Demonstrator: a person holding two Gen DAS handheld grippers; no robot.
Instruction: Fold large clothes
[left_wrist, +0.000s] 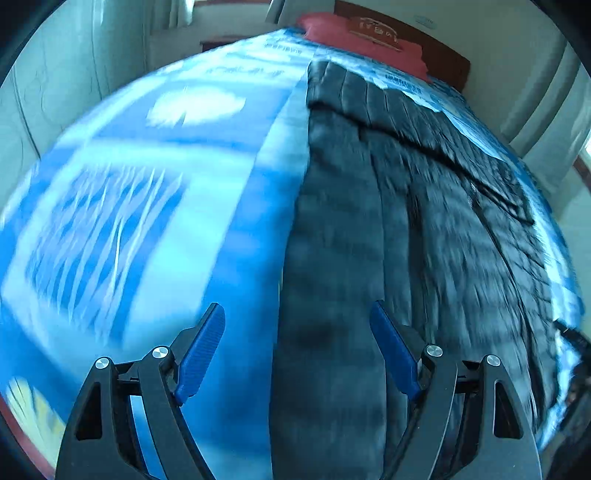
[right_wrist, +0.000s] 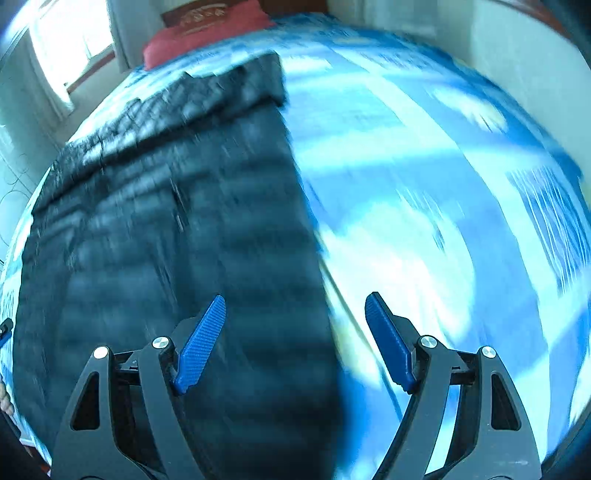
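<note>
A large dark quilted jacket (left_wrist: 406, 221) lies flat on a bed with a blue and white cover (left_wrist: 147, 184). My left gripper (left_wrist: 297, 314) is open and empty above the jacket's left edge. In the right wrist view the same jacket (right_wrist: 166, 240) fills the left half over the blue cover (right_wrist: 443, 221). My right gripper (right_wrist: 295, 306) is open and empty above the jacket's right edge. A folded part of the jacket lies across its far end (right_wrist: 229, 88). Both views are motion-blurred.
A red pillow (left_wrist: 354, 33) lies at the head of the bed against a dark wooden headboard (left_wrist: 443, 55). It also shows in the right wrist view (right_wrist: 199, 33). A bright window (right_wrist: 70, 40) is at the far left. Pale walls surround the bed.
</note>
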